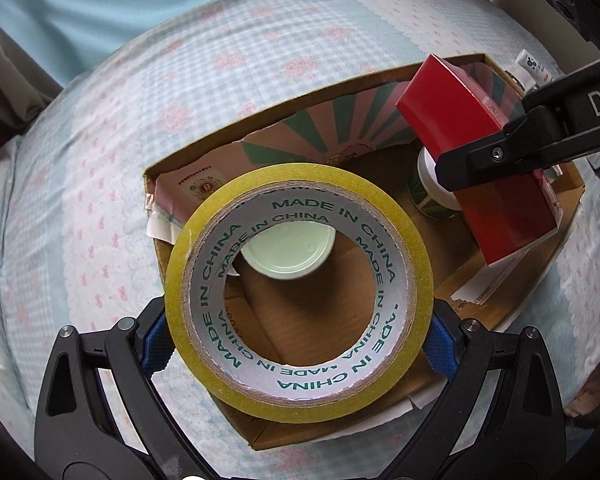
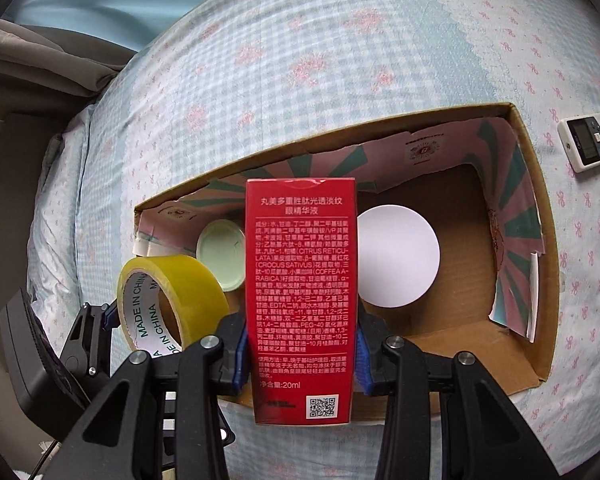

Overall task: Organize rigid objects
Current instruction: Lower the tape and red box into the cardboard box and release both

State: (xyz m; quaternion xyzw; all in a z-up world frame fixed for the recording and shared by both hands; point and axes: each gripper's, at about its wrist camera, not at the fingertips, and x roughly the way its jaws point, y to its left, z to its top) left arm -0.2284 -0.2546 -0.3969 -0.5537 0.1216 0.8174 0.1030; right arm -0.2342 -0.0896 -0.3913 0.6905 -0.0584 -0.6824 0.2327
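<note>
Blue-padded fingers of the left gripper (image 1: 300, 344) are pinching one roll of yellow packing tape (image 1: 299, 290) above the near-left corner of the single open cardboard box (image 1: 496, 276). Over that box's middle, the right gripper (image 2: 300, 350) is clamping one red skincare carton (image 2: 302, 292) upright. Two round containers are sitting inside the box: one pale green lid (image 2: 222, 254) at its left end and one white lid (image 2: 398, 256) nearer the centre. One white remote (image 2: 590, 142) is lying on the checked bedsheet (image 2: 300, 80) just beyond the box's right end.
</note>
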